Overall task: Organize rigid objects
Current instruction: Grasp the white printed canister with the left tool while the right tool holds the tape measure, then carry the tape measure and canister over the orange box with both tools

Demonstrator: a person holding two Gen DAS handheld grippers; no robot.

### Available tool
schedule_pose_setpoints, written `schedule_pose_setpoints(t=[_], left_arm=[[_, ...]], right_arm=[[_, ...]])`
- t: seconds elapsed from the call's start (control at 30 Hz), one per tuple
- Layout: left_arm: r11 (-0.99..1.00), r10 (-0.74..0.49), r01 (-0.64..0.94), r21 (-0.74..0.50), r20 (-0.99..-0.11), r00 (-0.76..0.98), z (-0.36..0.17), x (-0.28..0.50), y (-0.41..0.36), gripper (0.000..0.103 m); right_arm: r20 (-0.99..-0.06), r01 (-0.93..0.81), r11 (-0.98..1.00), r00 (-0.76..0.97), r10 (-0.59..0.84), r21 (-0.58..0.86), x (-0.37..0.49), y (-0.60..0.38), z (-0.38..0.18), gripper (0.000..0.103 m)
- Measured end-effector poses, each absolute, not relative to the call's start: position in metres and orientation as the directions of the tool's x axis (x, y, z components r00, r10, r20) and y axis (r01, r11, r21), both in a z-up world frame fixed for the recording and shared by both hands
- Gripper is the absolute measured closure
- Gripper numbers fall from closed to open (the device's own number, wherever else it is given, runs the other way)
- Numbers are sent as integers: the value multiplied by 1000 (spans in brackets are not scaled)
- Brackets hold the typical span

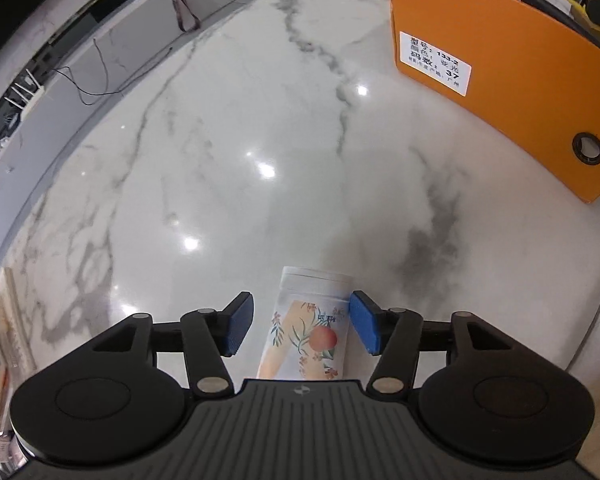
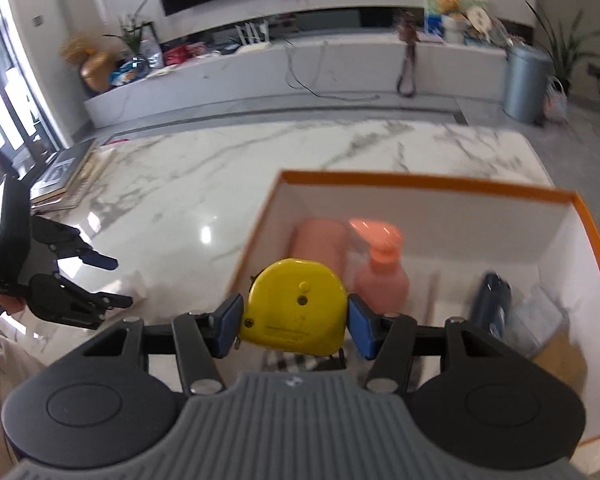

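Bottle [image 1: 308, 328] with floral print lies low in the left wrist view between the left gripper [image 1: 302, 326], jaws wide, long axis running away up-frame; contact on its right looks doubtful. Right gripper [image 2: 296, 320] clamps the yellow tape measure [image 2: 296, 304] above the orange box [image 2: 420, 182].

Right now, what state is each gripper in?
Left gripper: open, white floral bottle between its fingers, not pressed.
Right gripper: shut on the yellow tape measure.
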State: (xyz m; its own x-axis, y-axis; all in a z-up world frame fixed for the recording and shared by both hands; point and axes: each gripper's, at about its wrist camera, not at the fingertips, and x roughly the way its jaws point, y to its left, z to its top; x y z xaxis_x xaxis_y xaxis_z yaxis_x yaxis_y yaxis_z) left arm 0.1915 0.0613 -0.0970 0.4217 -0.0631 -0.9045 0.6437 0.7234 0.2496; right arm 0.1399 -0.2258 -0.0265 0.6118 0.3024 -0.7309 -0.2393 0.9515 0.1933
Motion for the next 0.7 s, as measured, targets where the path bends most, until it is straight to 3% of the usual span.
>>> schedule_pose_setpoints(t=[0.13, 0.27, 0.53, 0.7], left_arm=[[731, -46, 637, 244, -914, 403, -107, 195, 63, 38], [765, -81, 613, 198, -915, 396, -105, 196, 66, 52], [775, -80, 594, 217, -898, 433, -102, 183, 55, 53], [797, -148, 574, 189, -859, 489, -74, 171, 46, 53]], right_arm=[[-750, -209, 957, 595, 288, 201, 144, -234, -39, 47], [-764, -192, 964, 589, 264, 185, 147, -239, -46, 47], [-783, -160, 976, 585, 213, 146, 144, -255, -55, 47], [-784, -146, 980, 588, 197, 137, 140, -267, -57, 47]])
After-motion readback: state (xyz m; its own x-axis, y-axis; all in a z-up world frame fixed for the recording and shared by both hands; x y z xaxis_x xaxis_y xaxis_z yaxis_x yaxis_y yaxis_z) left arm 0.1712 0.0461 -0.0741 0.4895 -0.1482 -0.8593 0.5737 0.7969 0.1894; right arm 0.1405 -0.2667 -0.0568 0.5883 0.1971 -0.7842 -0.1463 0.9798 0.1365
